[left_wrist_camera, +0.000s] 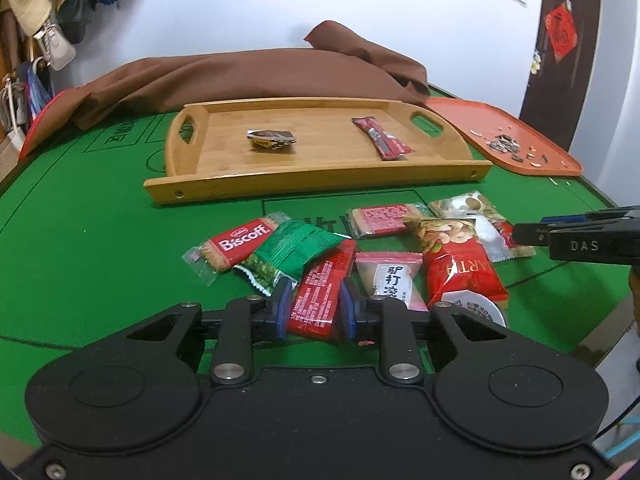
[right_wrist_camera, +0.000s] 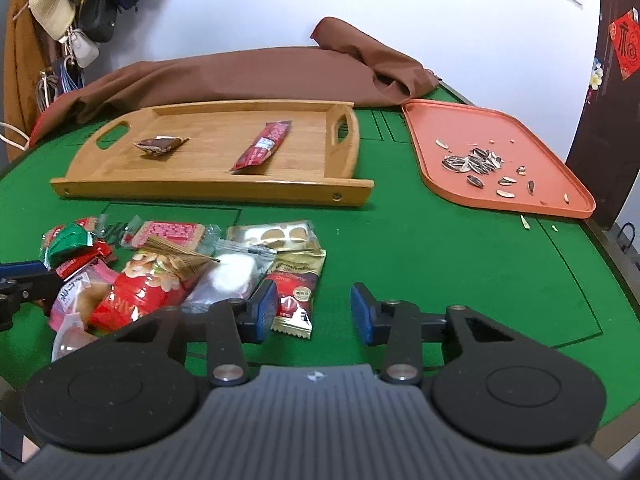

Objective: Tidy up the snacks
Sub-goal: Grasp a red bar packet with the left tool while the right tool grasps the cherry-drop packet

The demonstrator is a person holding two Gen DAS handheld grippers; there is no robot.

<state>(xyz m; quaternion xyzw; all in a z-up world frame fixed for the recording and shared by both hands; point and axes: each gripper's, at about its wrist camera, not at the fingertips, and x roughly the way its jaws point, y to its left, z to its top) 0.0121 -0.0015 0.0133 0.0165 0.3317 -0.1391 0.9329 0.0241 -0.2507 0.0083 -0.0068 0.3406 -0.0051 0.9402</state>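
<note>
In the left wrist view, my left gripper (left_wrist_camera: 313,307) sits low in the middle, its blue pads squeezing a red snack pack (left_wrist_camera: 320,296). More snacks (left_wrist_camera: 384,248) lie just above it. The wooden tray (left_wrist_camera: 320,184) higher up holds two snacks.

In the right wrist view, my right gripper (right_wrist_camera: 314,312) stands apart, holding nothing, over the green table (right_wrist_camera: 440,260). The gold cherry pack (right_wrist_camera: 298,288) lies beside its left pad.

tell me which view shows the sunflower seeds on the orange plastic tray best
The right wrist view: the striped sunflower seeds lie spread across the orange plastic tray, each one distinct. In the left wrist view the tray sits at the far right edge, with the seeds small and clumped.
</note>
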